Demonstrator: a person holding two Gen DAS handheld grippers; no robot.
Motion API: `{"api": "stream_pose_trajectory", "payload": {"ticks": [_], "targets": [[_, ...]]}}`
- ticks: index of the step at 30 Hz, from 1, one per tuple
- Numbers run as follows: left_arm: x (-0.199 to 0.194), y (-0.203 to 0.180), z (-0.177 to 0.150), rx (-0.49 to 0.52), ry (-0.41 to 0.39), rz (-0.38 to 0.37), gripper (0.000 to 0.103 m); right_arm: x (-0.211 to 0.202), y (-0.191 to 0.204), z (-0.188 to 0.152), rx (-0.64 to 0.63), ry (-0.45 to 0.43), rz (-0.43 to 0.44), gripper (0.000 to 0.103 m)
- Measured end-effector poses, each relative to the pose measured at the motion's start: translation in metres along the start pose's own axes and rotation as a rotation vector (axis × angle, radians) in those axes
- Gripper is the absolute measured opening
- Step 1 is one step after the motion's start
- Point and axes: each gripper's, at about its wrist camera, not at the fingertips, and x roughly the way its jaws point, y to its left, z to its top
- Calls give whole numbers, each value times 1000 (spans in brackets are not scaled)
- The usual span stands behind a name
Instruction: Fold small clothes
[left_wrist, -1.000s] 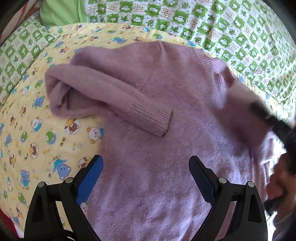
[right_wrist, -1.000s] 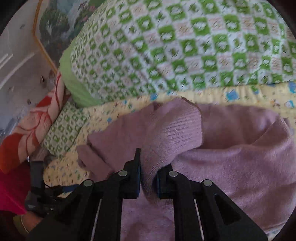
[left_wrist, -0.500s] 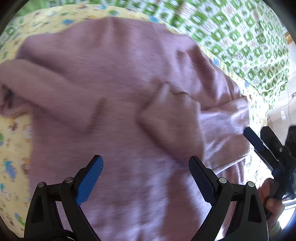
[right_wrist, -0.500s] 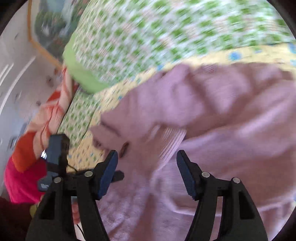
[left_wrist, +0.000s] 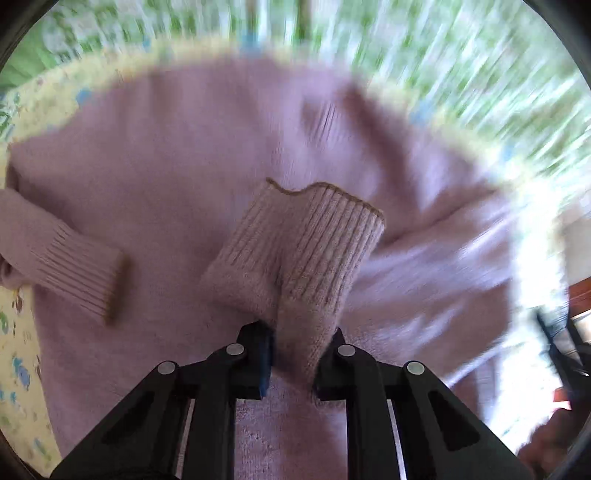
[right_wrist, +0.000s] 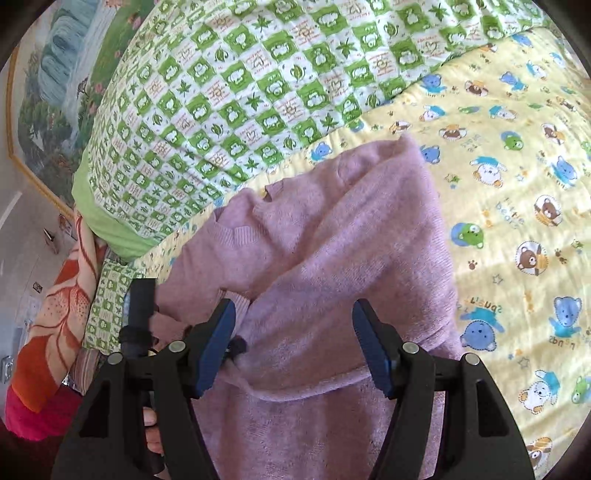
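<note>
A lilac knit sweater (left_wrist: 177, 155) lies spread on the bed. In the left wrist view one ribbed sleeve cuff (left_wrist: 306, 240) is folded over the body. My left gripper (left_wrist: 299, 350) is closing on the sleeve just behind that cuff, and its pads pinch the knit. The other sleeve (left_wrist: 74, 273) lies across the body at the left. In the right wrist view my right gripper (right_wrist: 293, 347) stands open above the folded sweater (right_wrist: 332, 258), and nothing is pinched between its fingers. The left gripper's body (right_wrist: 138, 314) shows at the lower left there, with a hand (right_wrist: 151, 435) under it.
The sweater rests on a yellow bear-print sheet (right_wrist: 517, 184). A green-and-white checked quilt (right_wrist: 240, 92) is heaped behind it. An orange and red blanket (right_wrist: 48, 332) lies at the far left under a framed landscape picture (right_wrist: 48, 92). The left wrist view is blurred with motion.
The right gripper let go of the sleeve cuff, opened and drew back. The left gripper crossed over the sweater to that sleeve and went from wide open to pinching it.
</note>
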Motion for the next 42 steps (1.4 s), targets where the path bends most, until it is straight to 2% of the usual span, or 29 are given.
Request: {"api": "stream_pose_trajectory", "payload": {"ticks": [1, 2, 3, 4, 8, 9, 11, 13, 15, 17, 19, 22, 26, 28, 30, 31, 33, 36, 39, 42], "targets": [[-21, 5, -2, 14, -91, -77, 16, -3, 0, 1, -5, -10, -4, 67], [-34, 10, -6, 30, -144, -114, 17, -5, 1, 1, -8, -19, -8, 67], [-41, 17, -11, 41, -180, -126, 25, -6, 2, 1, -7, -25, -9, 67], [-39, 26, -16, 32, -182, -120, 33, -6, 2, 1, -4, -27, -12, 67], [6, 74, -33, -127, -37, -56, 37, 0, 0, -5, 1, -6, -31, 67], [16, 86, -37, -177, -13, -60, 39, 3, -1, -6, 6, 3, -34, 67], [19, 95, -39, -212, -22, -103, 45, 6, -2, -8, 12, 11, -43, 67], [20, 91, -38, -216, -18, -134, 62, 6, -2, -8, 7, 9, -47, 67], [26, 83, -33, -208, -10, -126, 64, 6, -3, -5, -8, 2, -59, 67], [25, 77, -31, -216, -25, -124, 57, 6, -7, 0, -19, -8, -83, 67], [17, 68, -27, -213, -42, -152, 15, 6, -13, 9, -23, -25, -110, 67], [-1, 67, -28, -129, -74, -147, 7, 10, -27, 29, -34, -52, -191, 67], [-18, 47, -17, -38, -125, -172, 6, 38, -54, 58, -25, -22, -292, 67], [-31, 40, -7, 6, -163, -181, 6, 56, -65, 67, -21, 14, -298, 66], [-48, 34, 8, 38, -219, -190, 6, 70, -69, 73, -19, 57, -284, 33], [-58, 36, 13, 48, -249, -196, 6, 72, -66, 77, -30, 67, -275, 9], [-76, 38, 26, 66, -313, -215, 5, 52, -58, 87, -41, -16, -269, 9], [-74, 56, 25, 64, -311, -205, 5, 21, -59, 98, -7, -135, -284, 3], [-43, 71, 12, 13, -233, -176, 5, 25, -73, 101, 20, -97, -298, 2], [-20, 87, -7, -12, -178, -132, 5, 38, -84, 93, 93, -26, -260, 3]]}}
